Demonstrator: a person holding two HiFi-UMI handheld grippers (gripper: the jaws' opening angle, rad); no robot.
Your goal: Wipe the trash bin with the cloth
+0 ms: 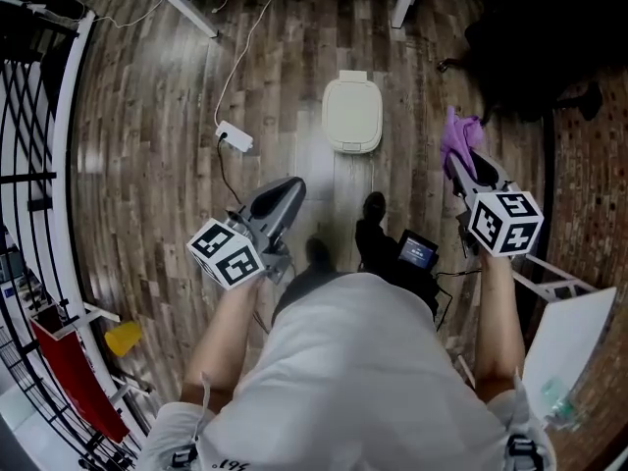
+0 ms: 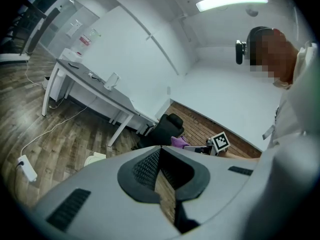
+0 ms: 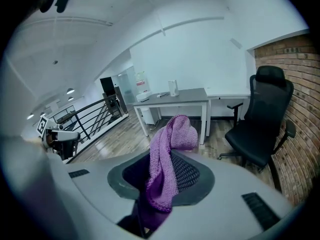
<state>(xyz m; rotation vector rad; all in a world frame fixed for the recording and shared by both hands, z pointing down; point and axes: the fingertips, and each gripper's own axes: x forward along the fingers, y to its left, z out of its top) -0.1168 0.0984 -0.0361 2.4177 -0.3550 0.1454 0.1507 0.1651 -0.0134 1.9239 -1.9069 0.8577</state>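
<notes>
The trash bin [image 1: 352, 116], pale with its lid shut, stands on the wooden floor [image 1: 147, 116] straight ahead of the person, apart from both grippers. The purple cloth [image 1: 459, 135] is off to its right, clear of the bin, pinched in the right gripper [image 1: 457, 161]. In the right gripper view the jaws press on the cloth [image 3: 172, 139], which bunches up above the right gripper [image 3: 165, 156] and hangs down between the dark pads. The left gripper [image 1: 285, 192] is held low to the left of the bin, its tip pointing toward it. In the left gripper view the left gripper [image 2: 161, 156] has its jaws brought together at the tips with nothing between them. A white power strip [image 1: 234, 136] with a cable lies on the floor left of the bin. A black office chair [image 3: 265, 114] stands by a brick wall [image 3: 295, 84], and a desk [image 3: 172, 98] sits further back
</notes>
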